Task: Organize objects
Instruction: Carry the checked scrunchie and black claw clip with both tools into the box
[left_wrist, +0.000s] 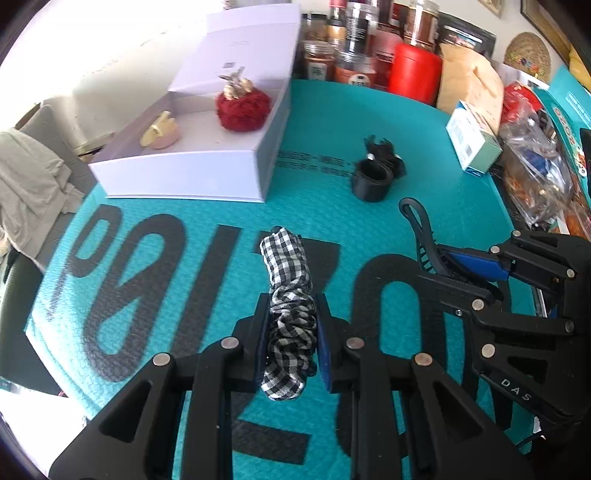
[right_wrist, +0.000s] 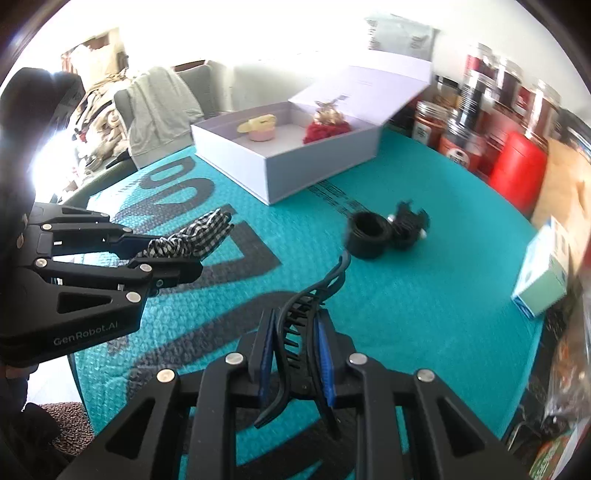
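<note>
Both loads lifted off the teal worktop (left_wrist: 424, 122). Left tongs (left_wrist: 291, 332) clamped tight on checked scrunchie (left_wrist: 286, 295); right tongs (right_wrist: 295, 350) pinched on black claw clip (right_wrist: 303, 317). White box (left_wrist: 192, 173) ahead and leftward, open side up, nearer the left tongs.
</note>
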